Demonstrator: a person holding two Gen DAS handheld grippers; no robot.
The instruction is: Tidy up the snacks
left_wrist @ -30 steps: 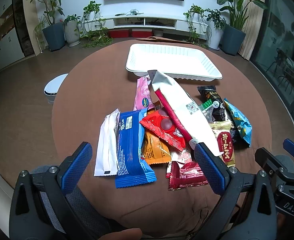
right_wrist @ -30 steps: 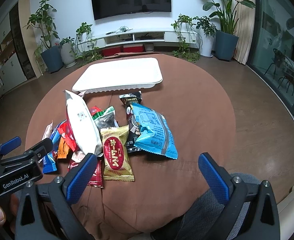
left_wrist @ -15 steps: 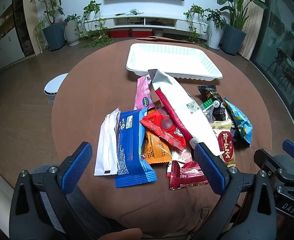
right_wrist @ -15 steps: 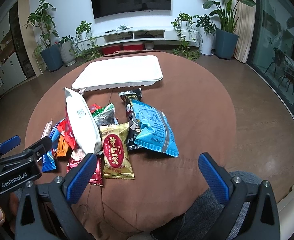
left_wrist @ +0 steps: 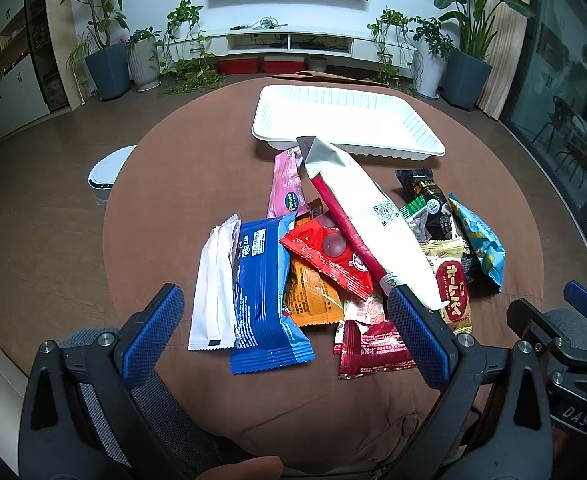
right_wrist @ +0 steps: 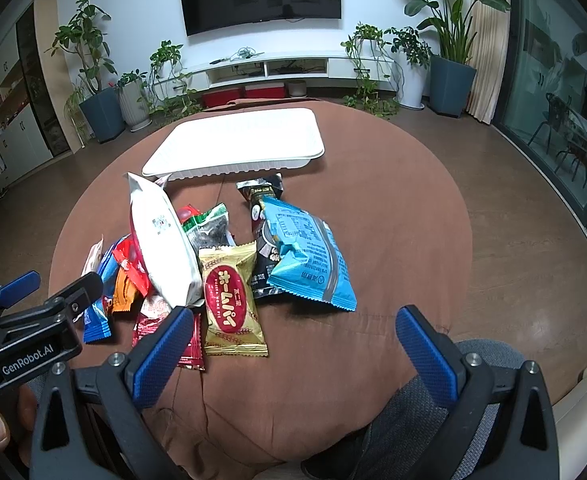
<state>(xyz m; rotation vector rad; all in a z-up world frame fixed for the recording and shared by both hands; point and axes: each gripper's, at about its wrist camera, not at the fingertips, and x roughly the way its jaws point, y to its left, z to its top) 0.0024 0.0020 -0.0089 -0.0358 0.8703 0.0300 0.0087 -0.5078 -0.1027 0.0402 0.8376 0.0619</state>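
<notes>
Left wrist view shows basically nothing is sorted yet: the white foam tray at the far side of the round brown table has nothing in it that I can see, and every snack sits in one messy pile between the tray and the camera

The left tongs are spread wide open with nothing between the blue pads, hovering at the near edge of the pile. The blue cake packet and the plain white wrapper lie side by side right in front of them. Next to those are an orange packet, a red packet, a dark red one, and a pink stick pack pointing toward the tray. The long white bag lies on top of several of them, its far tip almost at the tray rim

From the right wrist view, the right tongs are also wide open and empty. The gold pie packet is closest, touching the light blue bag, which overlaps a black packet. A green-and-black pack is wedged by the white bag

So my read: zero percent done, whole pile left to move
</notes>
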